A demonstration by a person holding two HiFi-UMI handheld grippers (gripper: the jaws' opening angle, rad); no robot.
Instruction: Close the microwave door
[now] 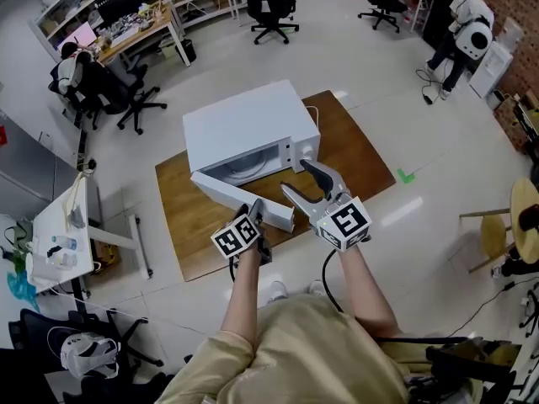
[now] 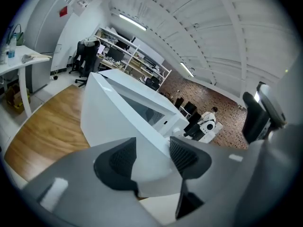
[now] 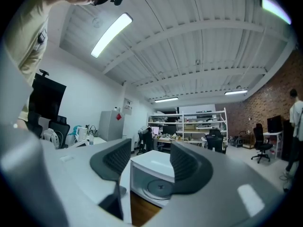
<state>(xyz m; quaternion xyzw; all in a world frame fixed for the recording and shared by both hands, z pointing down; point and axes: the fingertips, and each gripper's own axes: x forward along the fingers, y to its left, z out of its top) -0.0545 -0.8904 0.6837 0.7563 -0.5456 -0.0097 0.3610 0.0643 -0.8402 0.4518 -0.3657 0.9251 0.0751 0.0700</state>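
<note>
A white microwave (image 1: 244, 124) stands on a wooden board (image 1: 354, 154) on the floor. Its door (image 1: 226, 194) hangs open, swung out toward me and to the left. My left gripper (image 1: 255, 215) is at the door's free end. In the left gripper view the white door (image 2: 113, 112) fills the gap between the jaws of the left gripper (image 2: 152, 157), and I see no pad pressing on it. My right gripper (image 1: 301, 182) hovers in front of the microwave's control panel, jaws apart and empty. In the right gripper view, the open cavity and turntable (image 3: 158, 187) show past the right gripper (image 3: 150, 150).
A white desk (image 1: 59, 225) with bottles stands at the left, with black office chairs (image 1: 126, 99) behind it. A wooden stool (image 1: 505, 225) is at the right. People sit and stand at the far desks. A green mark (image 1: 407, 175) is on the floor.
</note>
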